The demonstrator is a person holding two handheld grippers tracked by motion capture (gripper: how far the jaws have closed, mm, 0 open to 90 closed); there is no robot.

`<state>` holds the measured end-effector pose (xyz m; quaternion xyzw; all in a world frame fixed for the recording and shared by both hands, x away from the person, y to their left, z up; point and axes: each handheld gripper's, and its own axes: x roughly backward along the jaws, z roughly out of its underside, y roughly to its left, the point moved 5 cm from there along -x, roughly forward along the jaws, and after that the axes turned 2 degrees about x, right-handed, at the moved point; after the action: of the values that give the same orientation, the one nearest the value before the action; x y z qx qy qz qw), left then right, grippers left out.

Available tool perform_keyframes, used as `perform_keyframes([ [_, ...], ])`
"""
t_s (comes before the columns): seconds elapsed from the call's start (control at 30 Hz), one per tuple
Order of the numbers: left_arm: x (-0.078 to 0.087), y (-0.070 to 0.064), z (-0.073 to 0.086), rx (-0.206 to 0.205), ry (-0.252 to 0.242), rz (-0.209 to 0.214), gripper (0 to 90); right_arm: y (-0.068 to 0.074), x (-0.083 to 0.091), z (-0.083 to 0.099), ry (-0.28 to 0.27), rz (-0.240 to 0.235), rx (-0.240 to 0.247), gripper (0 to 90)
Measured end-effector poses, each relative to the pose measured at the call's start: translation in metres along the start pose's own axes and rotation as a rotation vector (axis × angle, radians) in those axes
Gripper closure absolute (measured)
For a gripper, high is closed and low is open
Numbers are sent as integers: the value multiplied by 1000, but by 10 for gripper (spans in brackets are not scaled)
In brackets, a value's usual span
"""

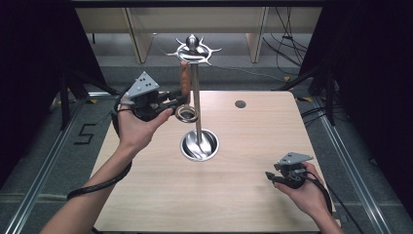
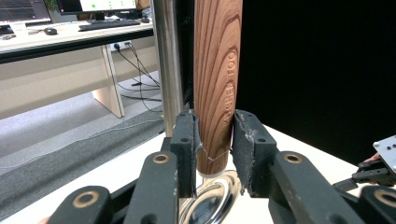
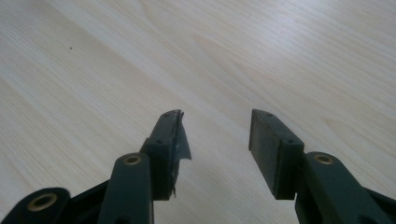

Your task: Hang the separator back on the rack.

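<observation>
A steel stand (image 1: 196, 97) with a ring of hooks (image 1: 193, 48) on top rises from a round base (image 1: 199, 145) at the table's middle. A utensil with a wooden handle (image 1: 184, 80) hangs upright beside the pole, its round metal end (image 1: 187, 114) at the bottom. My left gripper (image 1: 180, 101) comes in from the left and is shut on the lower part of the wooden handle (image 2: 217, 70); in the left gripper view, the left gripper (image 2: 215, 140) has a pad on each side of it and the pole (image 2: 168, 60) just behind. My right gripper (image 1: 270, 178) is held open over bare wood, and in its own view the right gripper (image 3: 215, 135) has nothing between its fingers.
The light wooden table (image 1: 253, 195) has a small dark cable hole (image 1: 240, 104) at the back right. Black curtains and metal floor rails flank the table. Desks and cables stand behind it.
</observation>
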<state>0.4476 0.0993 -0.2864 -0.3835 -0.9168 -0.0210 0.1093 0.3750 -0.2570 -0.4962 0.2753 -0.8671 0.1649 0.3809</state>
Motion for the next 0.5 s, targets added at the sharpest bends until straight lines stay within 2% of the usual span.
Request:
perform_keyframes([
  [0.07, 0, 0, 0, 2, 0, 0, 700, 0, 0, 0, 1, 0, 1, 547],
  [0.1, -2, -1, 0, 16, 7, 5, 700, 0, 0, 0, 0, 0, 0, 547],
  [0.5, -5, -1, 1, 15, 16, 12, 699, 0, 0, 0, 3, -1, 1, 546],
])
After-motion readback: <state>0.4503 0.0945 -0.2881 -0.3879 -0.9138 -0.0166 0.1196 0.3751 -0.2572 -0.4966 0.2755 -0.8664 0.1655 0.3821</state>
